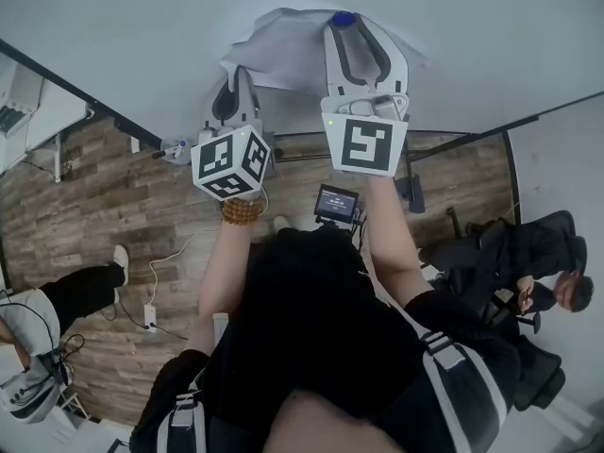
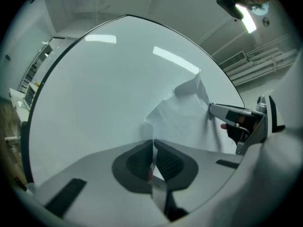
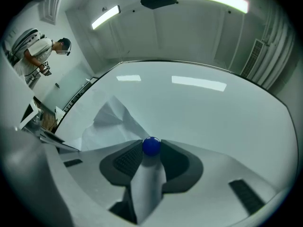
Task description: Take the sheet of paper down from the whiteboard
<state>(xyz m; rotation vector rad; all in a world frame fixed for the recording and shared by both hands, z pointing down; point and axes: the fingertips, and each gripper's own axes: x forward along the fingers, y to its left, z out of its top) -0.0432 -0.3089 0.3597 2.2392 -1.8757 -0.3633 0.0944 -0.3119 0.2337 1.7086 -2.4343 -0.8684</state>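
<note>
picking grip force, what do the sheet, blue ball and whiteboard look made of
The sheet: thin matte white paper, creased and buckled. The blue ball: smooth, glossy, probably plastic; possibly a magnet, can't tell. The whiteboard: glossy white panel mirroring the ceiling lights, dark-edged; coated metal or laminate, unclear.

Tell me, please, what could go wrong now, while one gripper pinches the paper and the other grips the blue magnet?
1. The left gripper is shut on the edge of the paper, which is creased. Pulling before the blue magnet is off the whiteboard could tear it.
2. The blue magnet is round and sits only at the tips of the right gripper, so it may slip out and fall.
</note>
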